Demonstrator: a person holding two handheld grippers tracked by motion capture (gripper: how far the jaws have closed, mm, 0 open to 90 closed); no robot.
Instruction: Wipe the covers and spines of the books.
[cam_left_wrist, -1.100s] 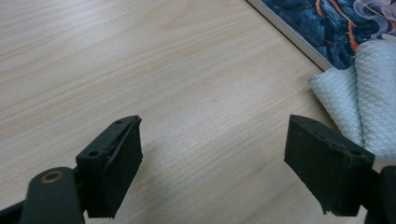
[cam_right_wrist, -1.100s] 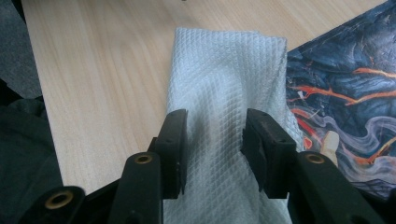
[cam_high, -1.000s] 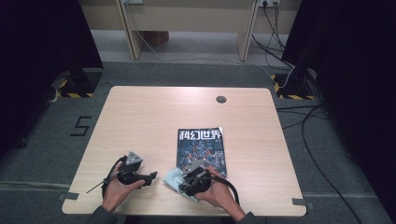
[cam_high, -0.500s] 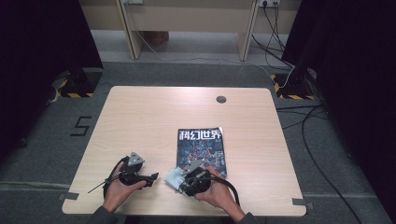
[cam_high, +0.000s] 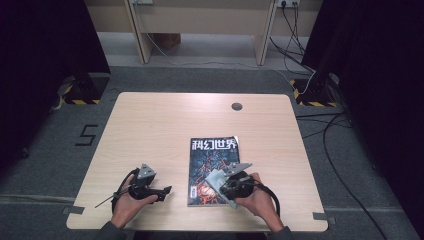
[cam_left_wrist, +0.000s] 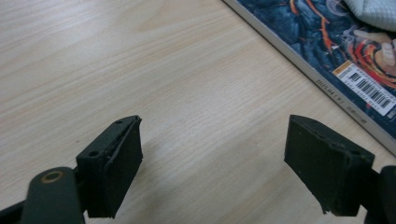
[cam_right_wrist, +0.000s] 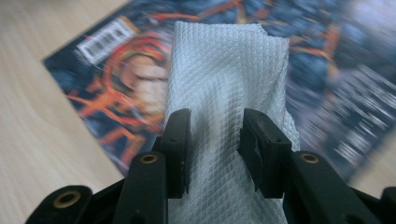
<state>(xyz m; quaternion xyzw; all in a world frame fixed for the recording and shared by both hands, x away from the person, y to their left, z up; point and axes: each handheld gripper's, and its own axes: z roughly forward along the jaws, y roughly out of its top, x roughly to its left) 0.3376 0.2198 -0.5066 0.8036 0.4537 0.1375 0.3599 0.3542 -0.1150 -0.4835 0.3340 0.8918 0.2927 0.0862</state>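
A magazine (cam_high: 212, 150) with a dark illustrated cover lies flat on the wooden table (cam_high: 165, 125), right of centre. My right gripper (cam_high: 222, 182) hovers over its near half, shut on a folded white waffle-weave cloth (cam_high: 215, 177). In the right gripper view the cloth (cam_right_wrist: 224, 60) sticks out past the right gripper (cam_right_wrist: 213, 135) above the magazine (cam_right_wrist: 116, 79). Its jaws have just closed a little further on the cloth. My left gripper (cam_high: 167, 190) rests near the table's front edge, left of the magazine. In the left gripper view the left gripper (cam_left_wrist: 212, 168) is open over bare wood, with the magazine's corner (cam_left_wrist: 336, 56) ahead.
A round cable hole (cam_high: 237, 106) sits near the table's far edge. Beyond the table are a grey floor, desk legs (cam_high: 140, 35) and loose cables (cam_high: 300, 65). Dark curtains flank both sides.
My right gripper has carried the cloth rightward, from beside the magazine's near left corner to over its cover. The left gripper has stayed put.
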